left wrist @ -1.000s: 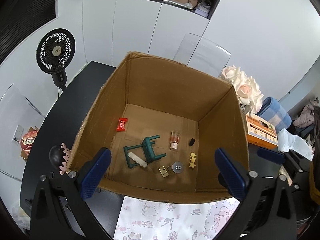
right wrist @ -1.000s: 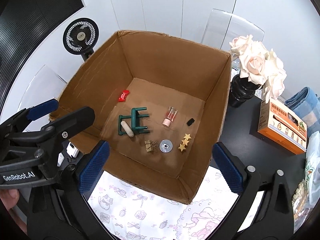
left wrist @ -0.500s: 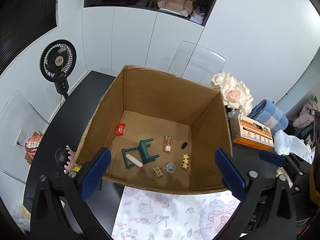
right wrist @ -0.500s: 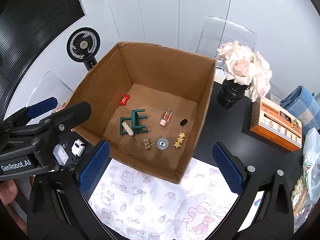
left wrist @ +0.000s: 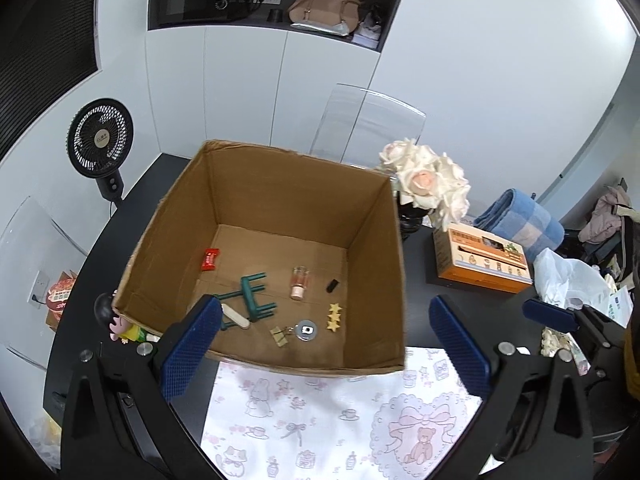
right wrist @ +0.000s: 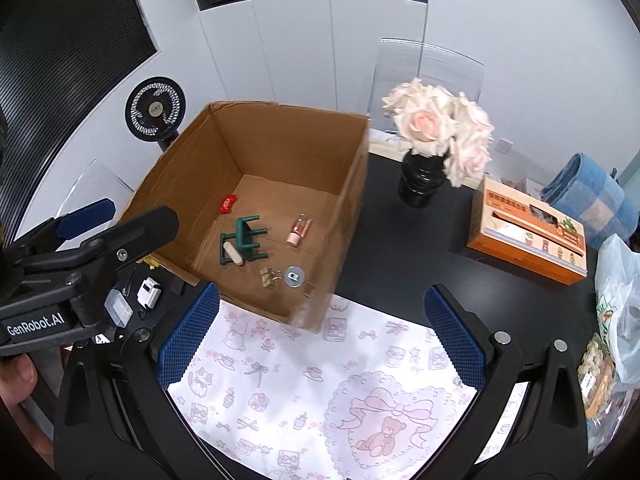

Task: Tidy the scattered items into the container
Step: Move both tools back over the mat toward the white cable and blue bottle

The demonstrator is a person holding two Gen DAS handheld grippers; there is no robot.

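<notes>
Cardboard box (left wrist: 372, 280) just beyond both empty, wide-spread tongs (left wrist: 326, 354) (right wrist: 318, 338).

Both wrist views look steeply down from above the near edge of the bench. The left view faces the cardboard box (left wrist: 276, 208) almost squarely; the right view sits further right, with the box (right wrist: 256, 152) centre-left. Both share the box, the patterned mat (left wrist: 340, 420) and the roses (right wrist: 436, 120).

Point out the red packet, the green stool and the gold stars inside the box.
red packet (left wrist: 209, 260), left wrist view, middle of the wrapper.
green stool (left wrist: 251, 297), left wrist view, its seat.
gold stars (left wrist: 333, 315), left wrist view, middle star.
</notes>
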